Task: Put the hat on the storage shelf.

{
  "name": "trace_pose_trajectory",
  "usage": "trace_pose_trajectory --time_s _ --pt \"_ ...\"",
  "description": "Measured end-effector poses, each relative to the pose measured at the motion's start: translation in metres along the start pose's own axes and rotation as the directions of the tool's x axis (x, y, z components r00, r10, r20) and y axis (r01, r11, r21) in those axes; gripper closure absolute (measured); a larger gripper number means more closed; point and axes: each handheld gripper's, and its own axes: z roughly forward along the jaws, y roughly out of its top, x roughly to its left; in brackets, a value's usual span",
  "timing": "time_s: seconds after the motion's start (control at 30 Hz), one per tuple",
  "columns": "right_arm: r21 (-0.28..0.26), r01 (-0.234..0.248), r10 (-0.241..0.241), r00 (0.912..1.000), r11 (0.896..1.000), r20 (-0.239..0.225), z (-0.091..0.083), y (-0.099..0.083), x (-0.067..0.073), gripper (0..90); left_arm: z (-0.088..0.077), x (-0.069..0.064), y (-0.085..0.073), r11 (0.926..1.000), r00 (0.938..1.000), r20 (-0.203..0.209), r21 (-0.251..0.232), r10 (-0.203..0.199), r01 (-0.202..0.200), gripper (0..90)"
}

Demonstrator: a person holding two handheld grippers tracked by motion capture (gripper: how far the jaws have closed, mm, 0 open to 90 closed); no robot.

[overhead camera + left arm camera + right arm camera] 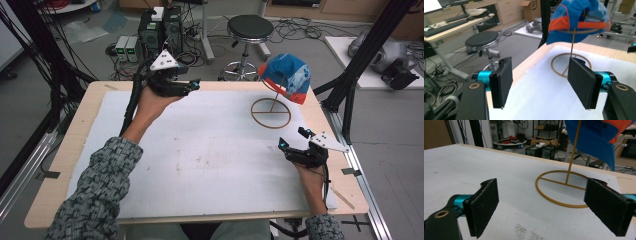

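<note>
Nearest to us, our two grey knitted sleeves (95, 195) come in over the white mat (210, 155) that covers the counter (80, 120). Our right gripper (292, 142) hovers low over the mat's right side, its jaws spread wide with nothing between them; in the right gripper view the black pads (484, 205) frame bare mat, which carries a few faint brownish marks just below them. Ahead of those jaws, slightly toward the right pad, stands a thin wire stand (564, 187): a gold ring lying flat on the mat with a crossbar and an upright rod rising from it. A blue cap with an orange band (286, 76) sits on top of that rod, well above the ring. Farther out, our left gripper (192, 86) is held at the counter's far edge, its jaws also wide open and empty. In the left gripper view the cap (579, 21) and the ring appear beyond the right pad, well apart from it. Past the counter, on the floor, we see a round black stool (249, 29) and some computer boxes with cables (160, 30).
</note>
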Motion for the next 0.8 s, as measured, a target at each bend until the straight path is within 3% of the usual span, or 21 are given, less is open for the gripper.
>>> trace_pose_trajectory --time_s 0.33,0.5,0.8 --pt "0.007 -0.006 0.006 1.0 1.0 0.006 -0.002 -0.001 0.0 11.8 -0.054 -0.007 -0.057 0.9995 0.9947 -0.098 -0.008 -0.031 0.03 32.3" --pt "0.012 -0.006 0.006 1.0 1.0 0.004 -0.002 -0.001 0.001 11.8 -0.076 -0.007 -0.089 0.9975 0.9865 -0.148 -0.023 -0.069 0.066 32.3" --pt "0.012 -0.008 0.008 1.0 1.0 0.004 -0.002 -0.001 0.002 11.7 -0.098 -0.011 -0.135 0.9941 0.9715 -0.211 -0.004 -0.107 0.109 31.0"
